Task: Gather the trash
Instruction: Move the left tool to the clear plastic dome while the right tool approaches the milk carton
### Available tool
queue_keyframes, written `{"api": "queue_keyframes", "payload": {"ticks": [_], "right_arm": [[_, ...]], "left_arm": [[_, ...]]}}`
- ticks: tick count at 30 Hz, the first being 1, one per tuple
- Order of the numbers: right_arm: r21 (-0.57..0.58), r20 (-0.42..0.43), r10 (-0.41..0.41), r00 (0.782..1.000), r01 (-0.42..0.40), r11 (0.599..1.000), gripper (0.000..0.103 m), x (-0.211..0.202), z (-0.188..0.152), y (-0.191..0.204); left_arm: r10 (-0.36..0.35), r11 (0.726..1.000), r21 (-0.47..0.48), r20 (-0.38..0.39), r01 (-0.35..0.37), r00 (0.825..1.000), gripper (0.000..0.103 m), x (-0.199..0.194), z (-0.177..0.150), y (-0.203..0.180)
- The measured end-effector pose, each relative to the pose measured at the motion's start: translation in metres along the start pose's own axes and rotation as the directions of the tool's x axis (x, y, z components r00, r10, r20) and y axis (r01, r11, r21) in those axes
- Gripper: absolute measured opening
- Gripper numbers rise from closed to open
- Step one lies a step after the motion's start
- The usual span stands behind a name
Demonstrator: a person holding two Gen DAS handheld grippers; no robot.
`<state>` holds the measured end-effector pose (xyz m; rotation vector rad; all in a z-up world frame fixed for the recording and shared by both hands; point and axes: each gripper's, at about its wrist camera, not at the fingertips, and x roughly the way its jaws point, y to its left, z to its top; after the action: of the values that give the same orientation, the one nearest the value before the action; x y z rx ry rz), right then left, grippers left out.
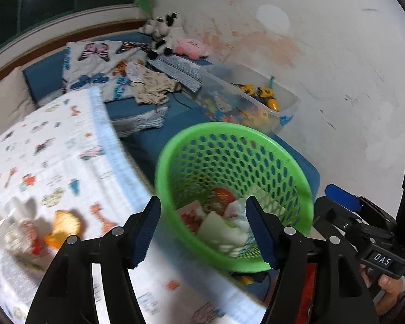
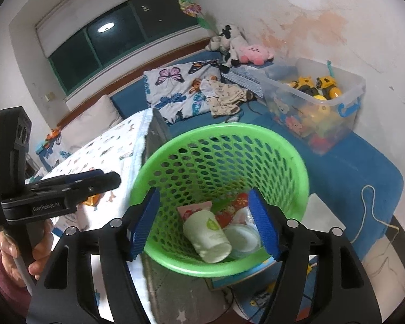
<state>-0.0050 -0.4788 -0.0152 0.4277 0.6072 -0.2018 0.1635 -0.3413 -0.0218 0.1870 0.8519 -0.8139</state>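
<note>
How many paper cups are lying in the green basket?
2: a paper cup with a leaf print at the bottom centre, a second cup touching its right side. Wrappers may hide more.

A butterfly-print pillow (image 2: 178, 91) lies on the blue mattress (image 2: 359, 167). Plush toys (image 2: 240, 48) sit in the corner, near a clear plastic box (image 2: 318, 102) of toys. Crumpled clothes (image 2: 225, 98) lie beside the pillow.

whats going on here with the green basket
A person holding a claw in each hand is collecting trash into the green basket. Both the right claw and left claw are open and empty above it. A paper cup and wrappers already lie inside. More scraps remain on the patterned cloth.
</note>
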Motion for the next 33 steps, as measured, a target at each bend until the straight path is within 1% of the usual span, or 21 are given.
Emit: {"api": "queue_keyframes", "payload": {"ticks": [1,2,3,6,7,9,11,12,14,18,21,24,25,27,31,33], "right_arm": [[-0.007,-0.001,0.008,1.000,-0.008,1.000,0.071,0.000,-0.001,0.004],[-0.015,0.000,0.014,1.000,-0.014,1.000,0.072,0.000,-0.002,0.009],[-0.021,0.000,0.018,1.000,-0.018,1.000,0.074,0.001,-0.002,0.012],[-0.037,-0.008,0.042,0.999,-0.042,0.998,0.075,0.005,-0.004,0.025],[-0.041,-0.011,0.047,0.999,-0.048,0.998,0.075,0.006,-0.005,0.029],[-0.049,-0.019,0.061,0.998,-0.062,0.997,0.076,0.009,-0.006,0.038],[-0.063,-0.032,0.080,0.996,-0.082,0.995,0.076,0.013,-0.008,0.049],[-0.072,-0.038,0.089,0.995,-0.091,0.993,0.076,0.015,-0.009,0.054],[-0.095,-0.053,0.111,0.992,-0.116,0.989,0.076,0.020,-0.011,0.067],[-0.148,-0.085,0.149,0.985,-0.160,0.976,0.076,0.030,-0.014,0.095],[-0.190,-0.113,0.185,0.976,-0.204,0.960,0.076,0.038,-0.015,0.119],[-0.234,-0.145,0.225,0.964,-0.254,0.938,0.076,0.047,-0.017,0.144],[-0.257,-0.159,0.240,0.958,-0.275,0.927,0.076,0.051,-0.018,0.156],[-0.286,-0.180,0.257,0.950,-0.300,0.910,0.076,0.057,-0.021,0.171],[-0.354,-0.241,0.285,0.928,-0.358,0.864,0.076,0.071,-0.029,0.207],[-0.386,-0.265,0.287,0.921,-0.374,0.844,0.076,0.079,-0.033,0.223]], "left_arm": [[0.007,1.000,-0.007,0.006,-0.006,1.000,0.063,-0.004,-0.002,0.004],[0.021,1.000,-0.016,0.013,-0.021,1.000,0.066,-0.010,-0.003,0.010],[0.046,0.999,-0.028,0.022,-0.046,0.999,0.066,-0.016,-0.007,0.016],[0.093,0.995,-0.050,0.039,-0.091,0.995,0.067,-0.030,-0.014,0.033],[0.127,0.990,-0.059,0.039,-0.125,0.991,0.067,-0.035,-0.017,0.040],[0.155,0.985,-0.079,0.041,-0.152,0.987,0.067,-0.044,-0.022,0.053],[0.204,0.975,-0.102,0.042,-0.198,0.978,0.068,-0.054,-0.030,0.069],[0.225,0.970,-0.111,0.046,-0.218,0.973,0.070,-0.059,-0.033,0.075],[0.254,0.961,-0.130,0.050,-0.246,0.966,0.070,-0.067,-0.038,0.088],[0.289,0.943,-0.186,0.048,-0.276,0.956,0.070,-0.084,-0.050,0.117],[0.319,0.924,-0.234,0.043,-0.301,0.947,0.070,-0.098,-0.062,0.144],[0.345,0.909,-0.263,0.037,-0.324,0.938,0.070,-0.108,-0.072,0.163],[0.359,0.900,-0.276,0.031,-0.337,0.933,0.070,-0.112,-0.078,0.172],[0.371,0.888,-0.300,0.021,-0.348,0.928,0.070,-0.120,-0.087,0.187],[0.400,0.866,-0.326,-0.002,-0.379,0.916,0.070,-0.128,-0.105,0.209],[0.403,0.859,-0.339,-0.015,-0.384,0.915,0.070,-0.129,-0.112,0.217]]}}
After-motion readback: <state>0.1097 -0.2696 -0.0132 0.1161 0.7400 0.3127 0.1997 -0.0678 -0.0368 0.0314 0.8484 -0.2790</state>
